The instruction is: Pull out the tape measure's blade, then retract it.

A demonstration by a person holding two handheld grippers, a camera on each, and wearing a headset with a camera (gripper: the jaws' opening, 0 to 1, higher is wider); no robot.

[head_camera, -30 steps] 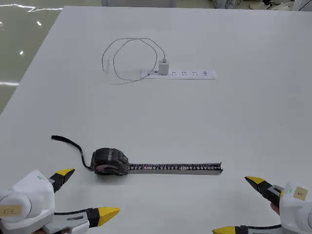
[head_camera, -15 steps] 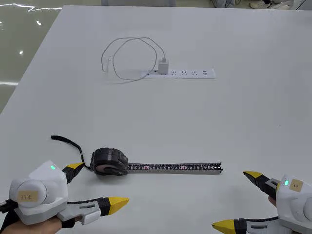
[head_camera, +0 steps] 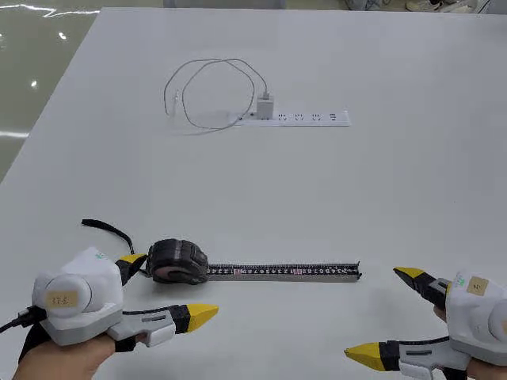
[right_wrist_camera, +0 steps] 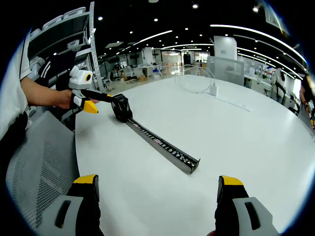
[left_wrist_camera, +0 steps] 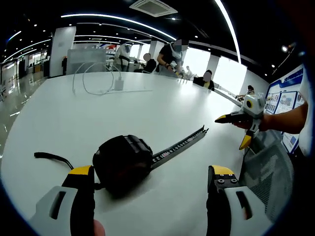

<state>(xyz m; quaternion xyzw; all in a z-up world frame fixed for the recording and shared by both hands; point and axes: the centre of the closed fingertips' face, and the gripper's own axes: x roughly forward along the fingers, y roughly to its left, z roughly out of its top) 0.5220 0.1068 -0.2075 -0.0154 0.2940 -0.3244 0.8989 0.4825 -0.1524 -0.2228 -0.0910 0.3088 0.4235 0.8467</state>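
A black tape measure (head_camera: 177, 262) lies on the white table (head_camera: 317, 190), its blade (head_camera: 283, 271) drawn out to the right and ending in a hook (head_camera: 358, 273). A black wrist strap (head_camera: 105, 229) trails to its left. My left gripper (head_camera: 166, 286) stands open just left of and in front of the case (left_wrist_camera: 123, 160), one jaw beside it. My right gripper (head_camera: 388, 313) is open below and to the right of the blade tip (right_wrist_camera: 191, 164), apart from it. In the right gripper view the case (right_wrist_camera: 121, 107) lies far off by the left gripper (right_wrist_camera: 91, 101).
A white power strip (head_camera: 293, 119) with a plugged charger (head_camera: 264, 106) and a looped white cable (head_camera: 210, 91) lies at the far middle of the table. The table's left edge (head_camera: 47, 103) runs by a glossy floor. People sit at distant desks (left_wrist_camera: 172, 54).
My left gripper has moved up and right, closing in on the tape measure case. The right gripper has barely moved. The tape and its blade lie unchanged.
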